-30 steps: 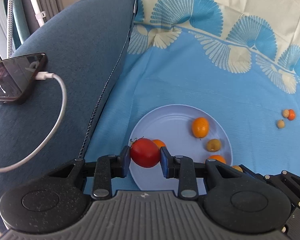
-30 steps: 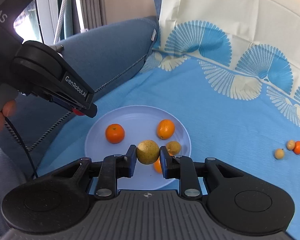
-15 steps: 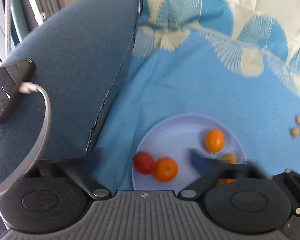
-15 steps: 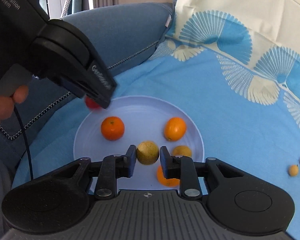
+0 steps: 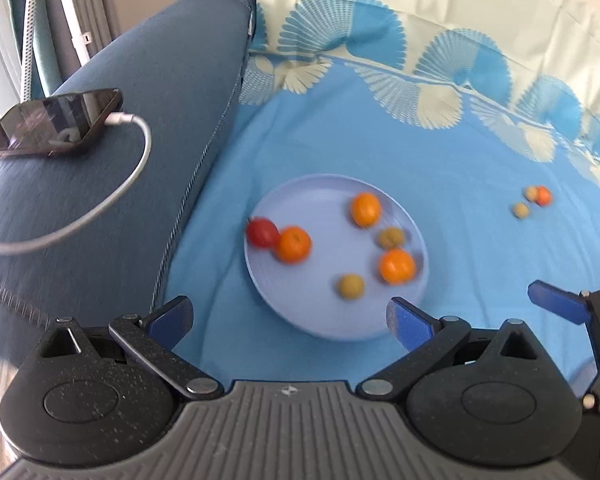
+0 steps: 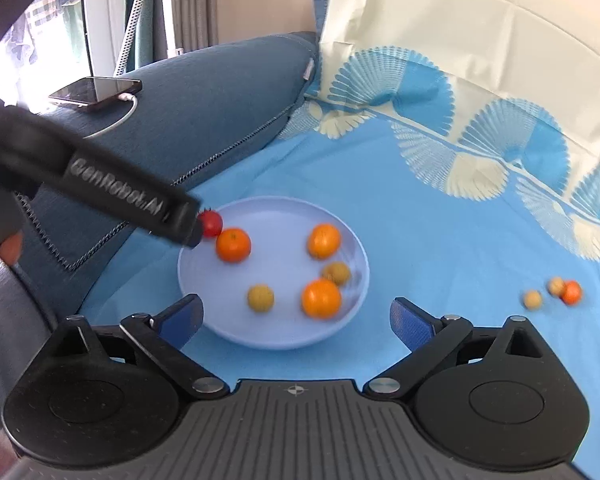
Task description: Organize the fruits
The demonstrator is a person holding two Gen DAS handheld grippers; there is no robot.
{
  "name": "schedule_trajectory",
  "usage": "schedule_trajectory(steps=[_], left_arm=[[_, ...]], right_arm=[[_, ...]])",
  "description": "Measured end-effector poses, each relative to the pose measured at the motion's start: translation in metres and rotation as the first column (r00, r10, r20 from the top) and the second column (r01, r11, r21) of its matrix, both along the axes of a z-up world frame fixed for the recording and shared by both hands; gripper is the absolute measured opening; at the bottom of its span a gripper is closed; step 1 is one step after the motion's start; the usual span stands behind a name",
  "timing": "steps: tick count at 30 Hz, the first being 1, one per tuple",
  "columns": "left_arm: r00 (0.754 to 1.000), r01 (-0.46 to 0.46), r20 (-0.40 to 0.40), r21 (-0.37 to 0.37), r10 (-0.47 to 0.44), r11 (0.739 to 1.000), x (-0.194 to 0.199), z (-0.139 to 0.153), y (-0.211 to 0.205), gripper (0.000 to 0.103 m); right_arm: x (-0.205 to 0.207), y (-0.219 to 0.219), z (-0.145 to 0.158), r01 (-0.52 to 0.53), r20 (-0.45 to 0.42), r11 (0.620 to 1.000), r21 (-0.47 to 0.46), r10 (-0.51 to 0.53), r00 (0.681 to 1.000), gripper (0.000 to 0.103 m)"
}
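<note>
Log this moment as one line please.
left gripper: open, empty | right gripper: jaws opening, empty | plate: six fruits | cloth: three small fruits

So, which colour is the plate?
Pale lavender-blue plate, clearest in the right wrist view.

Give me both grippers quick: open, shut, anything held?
Left gripper: open, holding nothing.
Right gripper: jaws opening wide, nothing between them; the fruit lies loose on the plate.

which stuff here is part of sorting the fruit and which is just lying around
Part of the job:
plate
tomato
three oranges
two yellow-green fruits
three small fruits loose on the blue cloth

Just lying about:
phone
charging cable
blue cushion
</note>
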State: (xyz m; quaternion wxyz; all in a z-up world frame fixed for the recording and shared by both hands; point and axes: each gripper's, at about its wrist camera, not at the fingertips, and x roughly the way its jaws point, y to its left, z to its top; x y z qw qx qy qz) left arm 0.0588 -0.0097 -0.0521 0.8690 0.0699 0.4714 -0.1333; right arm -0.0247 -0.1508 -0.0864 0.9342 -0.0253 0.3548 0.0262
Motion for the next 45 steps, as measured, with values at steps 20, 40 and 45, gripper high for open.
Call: schedule_trajectory(steps=[20,40,45], left_arm=[[0.991,-0.069,0.120,0.021,0.066,0.997,-0.091,0.057,0.019,0.103],[0.982,-0.042,0.187,0.049,0.032,0.998,-0.121,0.077,0.011,0.103],[0.981,-0.037,0.191,0.059,0.026,0.998,-0.121,0.077,0.007,0.103]], right_arm=[[-0.090,-0.004,0.051,0.149,0.107,0.984,0.101,-0.160,0.981,0.102],[-0.123,-0.011,0.064,0.156,0.152,0.972,0.176,-0.183,0.971,0.102],[-0.124,-0.014,0.065,0.151,0.152,0.971,0.186,-0.180,0.972,0.102]])
